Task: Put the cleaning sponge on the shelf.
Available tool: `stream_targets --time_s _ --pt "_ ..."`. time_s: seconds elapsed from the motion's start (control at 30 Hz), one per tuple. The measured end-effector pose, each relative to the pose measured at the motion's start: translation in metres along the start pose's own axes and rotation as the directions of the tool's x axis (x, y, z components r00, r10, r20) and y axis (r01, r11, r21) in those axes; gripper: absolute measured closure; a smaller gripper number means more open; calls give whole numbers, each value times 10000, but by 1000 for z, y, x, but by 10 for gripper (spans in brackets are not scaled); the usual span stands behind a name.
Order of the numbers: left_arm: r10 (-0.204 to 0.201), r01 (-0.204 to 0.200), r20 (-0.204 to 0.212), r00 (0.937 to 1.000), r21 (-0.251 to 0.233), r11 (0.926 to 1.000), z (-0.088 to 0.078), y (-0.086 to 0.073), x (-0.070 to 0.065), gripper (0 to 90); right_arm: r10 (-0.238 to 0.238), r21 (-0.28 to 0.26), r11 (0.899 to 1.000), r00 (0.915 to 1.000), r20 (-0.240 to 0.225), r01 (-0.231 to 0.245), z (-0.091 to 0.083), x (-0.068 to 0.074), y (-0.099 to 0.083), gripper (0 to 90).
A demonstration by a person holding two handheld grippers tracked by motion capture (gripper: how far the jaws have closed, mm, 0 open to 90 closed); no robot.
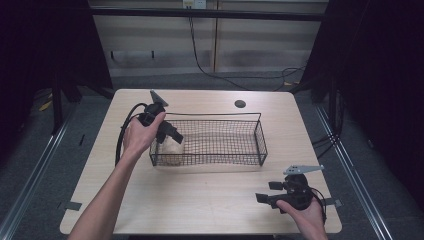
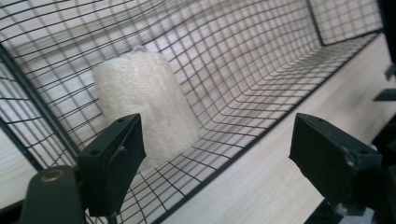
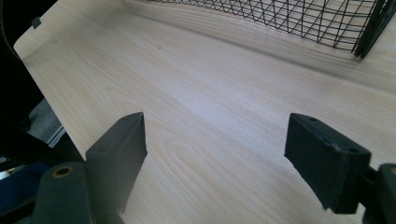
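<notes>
Loofah sponge, the pale cream cylinder-ish fibrous one (image 2: 144, 105), is sitting inside the black wire mesh basket (image 1: 260, 135) at its left end, leaning close to the end wall. Left gripper (image 1: 169, 133) hangs over that corner with its jaws spread wide and nothing between them; in the left gripper view the sponge sits just past the left jaw, not centred in the gap. Can't tell whether it's about to grab the sponge or has just let it go, so take this as advice for a grab.

If it's a pick, I'd slide the left gripper sideways until the sponge is squarely between both jaws, then come down without snagging a jaw on the basket rim or the mesh. Loofah looks light and squishy, so a gentle close around the middle should do; squeeze too near the top and it'll probably tip.

Right gripper (image 1: 272, 192) is well apart, hovering low over the light wood table (image 1: 200, 205) near the front right corner, jaws also wide open and empty.
</notes>
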State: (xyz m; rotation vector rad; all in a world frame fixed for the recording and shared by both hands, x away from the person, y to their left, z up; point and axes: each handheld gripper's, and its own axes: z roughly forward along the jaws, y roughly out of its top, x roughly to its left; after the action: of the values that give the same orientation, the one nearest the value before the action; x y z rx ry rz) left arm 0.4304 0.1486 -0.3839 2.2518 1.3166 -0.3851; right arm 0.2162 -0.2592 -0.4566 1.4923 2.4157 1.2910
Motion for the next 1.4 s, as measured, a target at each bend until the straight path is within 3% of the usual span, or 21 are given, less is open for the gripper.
stream_targets --time_s 0.1,0.33,0.47,0.5,0.63,0.73,0.83,0.9,1.03,1.1,1.17,1.23,1.33,1.4 --pt "472 -471 29 9989 -260 9986 -4 -6 0 211 -58 -36 10000 10000 -20 58 0 0 0 208" --pt "1058 -1057 59 9944 -213 9942 -13 -20 -3 215 -6 11 10000 10000 4 6 0 0 0 208" --pt "1533 -1525 203 9880 -372 9876 -18 -28 -9 214 2 -7 10000 10000 16 -2 0 0 0 208" --pt "1477 -1464 259 9887 -437 9883 -18 -30 -12 212 -14 -25 10000 10000 8 14 0 0 0 208" --pt "1945 -1923 483 9797 -472 9802 -21 -38 -14 176 -9 -22 10000 10000 24 9 0 0 0 208" --pt "2041 -2014 317 9784 -725 9768 -21 -47 -18 201 28 -24 10000 10000 35 -28 -1 1 -1 208" --pt "2333 -2285 419 9715 -955 9688 -23 -56 -21 210 2 -17 10000 10000 30 -2 -1 0 0 208" --pt "2530 -2437 530 9660 -1400 9597 -25 -65 -22 210 -7 -18 10000 10000 45 7 0 0 0 208" --pt "2757 -2650 435 9603 -1678 9495 -25 -80 -24 210 69 -39 10000 9999 91 -69 -1 0 -1 207" --pt "2979 -2838 392 9538 -2076 9361 -24 -92 -26 210 53 -28 10000 9999 90 -53 -1 0 -1 207" --pt "3139 -2980 373 9487 -2261 9274 -23 -101 -26 210 41 0 10000 9999 120 -41 0 0 0 206" --pt "3181 -3010 370 9473 -2362 9239 -23 -108 -27 211 55 0 10000 9999 148 -55 0 -1 0 205" --pt "3307 -3013 596 9419 -2855 9098 -25 -121 -26 210 45 -59 10000 9999 164 -44 0 0 -1 201" --pt "3254 -2976 397 9447 -3121 9022 -25 -130 -24 211 53 -132 9999 9998 198 -50 -1 0 -1 201"
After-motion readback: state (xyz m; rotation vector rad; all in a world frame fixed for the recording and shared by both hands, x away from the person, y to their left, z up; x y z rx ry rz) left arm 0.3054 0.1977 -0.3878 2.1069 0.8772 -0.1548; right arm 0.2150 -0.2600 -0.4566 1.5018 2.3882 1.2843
